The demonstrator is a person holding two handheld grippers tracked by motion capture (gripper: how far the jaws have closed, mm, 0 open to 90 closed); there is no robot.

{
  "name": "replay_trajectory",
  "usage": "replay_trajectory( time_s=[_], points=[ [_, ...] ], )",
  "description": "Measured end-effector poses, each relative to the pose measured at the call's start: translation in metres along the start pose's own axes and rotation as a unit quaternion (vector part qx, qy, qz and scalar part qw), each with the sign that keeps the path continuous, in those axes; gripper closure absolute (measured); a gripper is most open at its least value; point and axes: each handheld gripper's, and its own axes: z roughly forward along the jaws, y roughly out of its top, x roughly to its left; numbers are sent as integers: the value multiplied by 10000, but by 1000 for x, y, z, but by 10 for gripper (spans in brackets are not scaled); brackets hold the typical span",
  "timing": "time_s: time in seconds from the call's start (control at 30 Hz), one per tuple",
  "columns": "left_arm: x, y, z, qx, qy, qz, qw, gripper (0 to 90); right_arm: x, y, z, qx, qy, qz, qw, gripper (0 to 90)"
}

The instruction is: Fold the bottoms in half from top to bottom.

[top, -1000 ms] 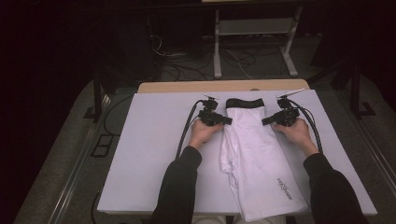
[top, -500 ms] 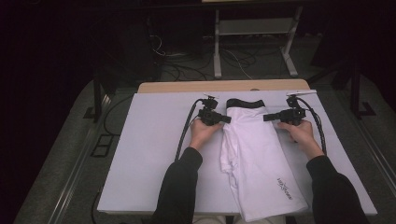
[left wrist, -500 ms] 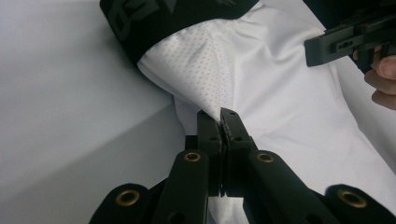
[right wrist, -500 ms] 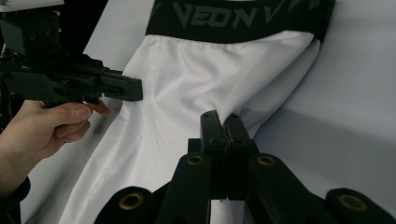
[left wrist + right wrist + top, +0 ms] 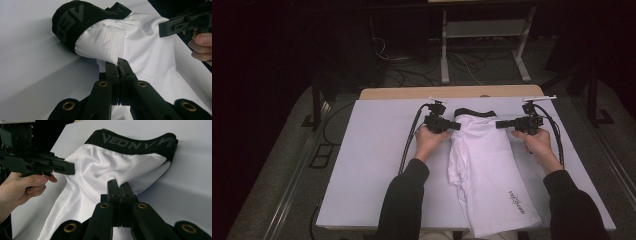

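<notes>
White shorts (image 5: 492,170), black waistband (image 5: 136,143) reading "VEON", both grippers' fingers (image 5: 120,67) clamped on fabric

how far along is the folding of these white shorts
Early stage. Done: the white shorts lie on the table, legs gathered into one strip. In hand: the left hand-held gripper and right hand-held gripper are each shut on the fabric just below the black waistband, one per side. Left: apparently every fold; none shows.

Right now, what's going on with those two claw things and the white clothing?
Left gripper shut on white shorts, right gripper too, opposite sides below the black waistband. Shorts partly lifted off the white table cover. Nothing in the way.
</notes>
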Motion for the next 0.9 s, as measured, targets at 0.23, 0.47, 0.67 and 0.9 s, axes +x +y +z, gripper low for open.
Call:
replay_trajectory(
  time_s=[0.23, 0.47, 0.67, 0.9],
  points=[
    [-7, 1, -7, -24, -4, 50, 10000, 872, 6, 0, -5, -56, -26, -109, 9999, 882],
    [-16, 4, -14, -18, -24, 142, 9999, 871, 12, 0, -9, -89, -69, -217, 9997, 882],
    [-21, 2, -20, -25, -22, 163, 9999, 871, 14, -4, -11, -122, -67, -295, 9995, 881],
    [-29, 1, -27, -43, -47, 240, 9997, 871, 18, -8, -18, -226, 25, -349, 9991, 881]
  ],
)
